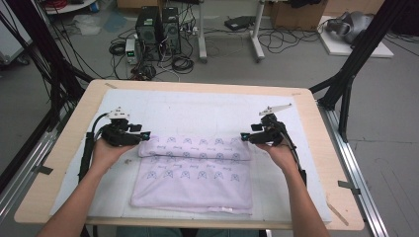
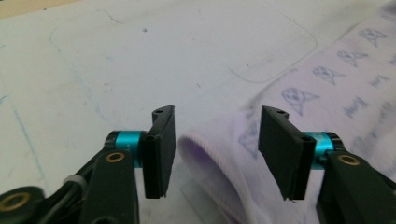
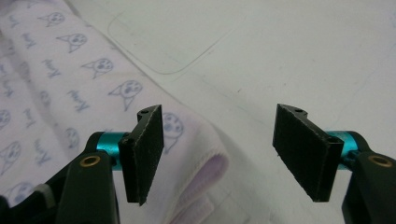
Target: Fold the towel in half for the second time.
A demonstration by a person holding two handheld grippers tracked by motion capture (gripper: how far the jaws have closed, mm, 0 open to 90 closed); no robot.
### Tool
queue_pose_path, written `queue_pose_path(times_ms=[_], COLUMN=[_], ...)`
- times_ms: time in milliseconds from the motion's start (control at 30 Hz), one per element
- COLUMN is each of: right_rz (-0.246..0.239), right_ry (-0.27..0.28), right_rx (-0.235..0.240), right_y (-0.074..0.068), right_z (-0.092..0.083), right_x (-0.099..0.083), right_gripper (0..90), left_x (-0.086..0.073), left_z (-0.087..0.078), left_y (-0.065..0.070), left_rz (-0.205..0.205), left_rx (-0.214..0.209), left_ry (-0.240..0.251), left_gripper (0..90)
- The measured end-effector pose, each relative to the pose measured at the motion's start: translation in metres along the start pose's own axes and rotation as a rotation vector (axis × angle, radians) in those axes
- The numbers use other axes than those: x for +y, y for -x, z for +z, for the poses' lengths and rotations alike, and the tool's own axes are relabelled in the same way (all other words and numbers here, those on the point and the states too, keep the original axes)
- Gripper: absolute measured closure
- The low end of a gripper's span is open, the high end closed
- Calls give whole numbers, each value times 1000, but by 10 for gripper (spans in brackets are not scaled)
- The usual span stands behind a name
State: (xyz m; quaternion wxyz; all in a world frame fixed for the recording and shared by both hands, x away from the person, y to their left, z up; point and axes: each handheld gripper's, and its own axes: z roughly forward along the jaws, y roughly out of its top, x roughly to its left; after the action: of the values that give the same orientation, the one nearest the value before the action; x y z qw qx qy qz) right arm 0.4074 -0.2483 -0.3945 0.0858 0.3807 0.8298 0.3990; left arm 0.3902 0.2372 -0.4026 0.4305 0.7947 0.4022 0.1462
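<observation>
1. High view first: we see a pale lilac cloth (image 1: pixel 195 173) printed with small cat faces, lying folded on a white mat (image 1: pixel 197 111) that covers the wooden table (image 1: pixel 74 126). Its far edge is turned over into a narrow band that runs from side to side.
2. We see the left gripper (image 1: pixel 144 135) at the left end of that folded band, held in the person's left hand (image 1: pixel 106 150), with its tips at the cloth's corner.
3. We see the right gripper (image 1: pixel 243 136) at the opposite end of the band, held in the right hand (image 1: pixel 279 152), its tips at the right corner.
4. From the left gripper view, we find the jaws standing apart, about half open; a rounded fold of the cloth (image 2: pixel 219 154) lies between them, and neither pad presses on it.
5. From the right gripper view, we find the jaws spread wide; the cloth's hemmed corner (image 3: pixel 196 154) sits just inside the left jaw, free of both pads, with bare mat (image 3: pixel 280 56) beyond.
6. We note neither tong has hold of anything.
</observation>
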Motion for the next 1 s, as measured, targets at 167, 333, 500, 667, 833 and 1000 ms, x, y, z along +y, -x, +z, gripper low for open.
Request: queue_pose_path(times_ms=[167,333,500,667,833,1000], right_rz=[49,-2,-57,-125,-127,-150], right_ry=[-48,-69,-6,70,91,75], right_rx=[63,141,150,168,231,172], right_y=[9,1,-16,-45,-65,-71], right_z=[21,17,-9,-48,-73,-72], right_x=[0,-3,1,-19,-52,-44], right_gripper=[430,836,848,846,642,544], left_x=[-2,-4,1,-17,-43,-39], left_z=[23,9,-24,-64,-81,-71], left_y=[-9,-9,5,34,48,51], left_rz=[-43,-30,2,83,126,133], left_rx=[-55,-104,-111,-158,-175,-173], left_ry=[-96,-56,52,115,53,47], left_gripper=[501,811,818,813,599,562])
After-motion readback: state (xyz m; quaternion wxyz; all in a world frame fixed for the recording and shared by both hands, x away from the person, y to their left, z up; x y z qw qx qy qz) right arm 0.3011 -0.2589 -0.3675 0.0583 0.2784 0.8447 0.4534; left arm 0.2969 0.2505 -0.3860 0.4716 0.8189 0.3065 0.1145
